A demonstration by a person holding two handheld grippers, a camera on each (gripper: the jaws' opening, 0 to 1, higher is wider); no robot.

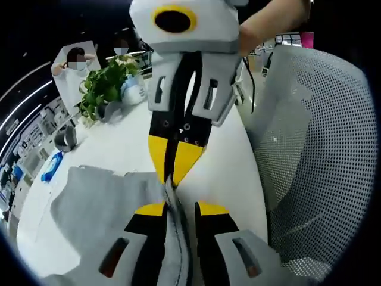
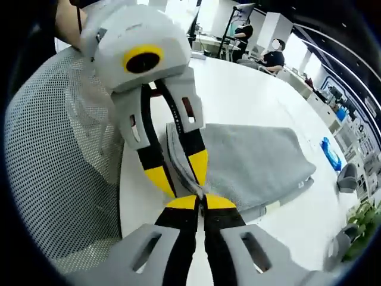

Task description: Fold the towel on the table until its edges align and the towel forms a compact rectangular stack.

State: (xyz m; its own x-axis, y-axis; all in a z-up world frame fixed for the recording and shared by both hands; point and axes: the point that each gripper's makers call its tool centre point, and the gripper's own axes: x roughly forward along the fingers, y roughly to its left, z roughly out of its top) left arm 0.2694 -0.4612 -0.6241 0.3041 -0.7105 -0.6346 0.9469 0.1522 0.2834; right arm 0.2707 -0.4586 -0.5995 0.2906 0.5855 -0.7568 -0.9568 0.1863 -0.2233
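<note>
A grey towel (image 1: 101,202) lies partly folded on the white table (image 1: 229,167), with its near edge lifted. In the left gripper view my left gripper (image 1: 178,205) is shut on that folded edge, cloth bunched between its yellow-tipped fingers. Facing it from above, my right gripper (image 1: 172,173) pinches the same edge just beyond. In the right gripper view the towel (image 2: 250,155) spreads to the right over the table (image 2: 238,89). There my right gripper (image 2: 200,201) is shut on the towel's edge, and my left gripper (image 2: 180,173) grips that edge right behind it.
A grey mesh chair back (image 1: 315,149) (image 2: 53,155) stands close against the table's side. A potted plant (image 1: 104,86) and a blue object (image 1: 52,167) (image 2: 330,152) sit farther out on the table. People stand in the background.
</note>
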